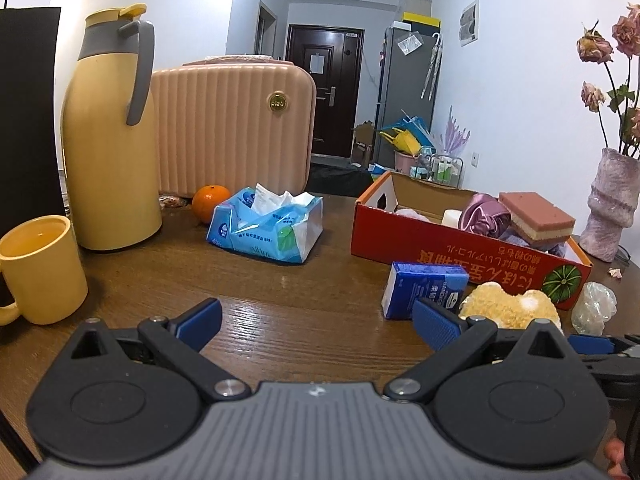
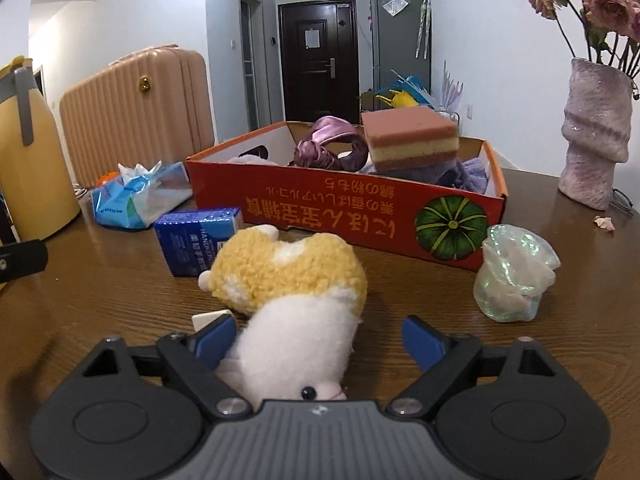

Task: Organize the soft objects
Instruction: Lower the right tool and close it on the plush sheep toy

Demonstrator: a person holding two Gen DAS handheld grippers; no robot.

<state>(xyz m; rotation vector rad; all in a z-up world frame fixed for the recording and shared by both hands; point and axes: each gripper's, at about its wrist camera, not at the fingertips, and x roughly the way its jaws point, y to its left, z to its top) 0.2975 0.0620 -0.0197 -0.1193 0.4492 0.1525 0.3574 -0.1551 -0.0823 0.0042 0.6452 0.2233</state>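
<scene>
A yellow and white plush toy (image 2: 296, 304) lies on the brown table, between the wide-open fingers of my right gripper (image 2: 320, 340); the left pad (image 2: 216, 340) touches it, the right pad stands apart. It also shows in the left wrist view (image 1: 508, 308). A red cardboard box (image 2: 360, 204) behind it holds a pink-yellow sponge (image 2: 412, 140), a purple satin scrunchie (image 2: 328, 148) and purple cloth. My left gripper (image 1: 316, 320) is open and empty over the table. A blue tissue pack (image 1: 424, 288) and a crumpled iridescent bag (image 2: 516, 276) lie by the box (image 1: 460, 252).
A soft tissue pack (image 1: 268, 224), an orange (image 1: 210, 202), a yellow thermos (image 1: 112, 136) and a yellow mug (image 1: 40, 268) stand at left. A pink case (image 1: 232, 124) stands behind. A purple vase (image 2: 596, 132) with dried roses is at right.
</scene>
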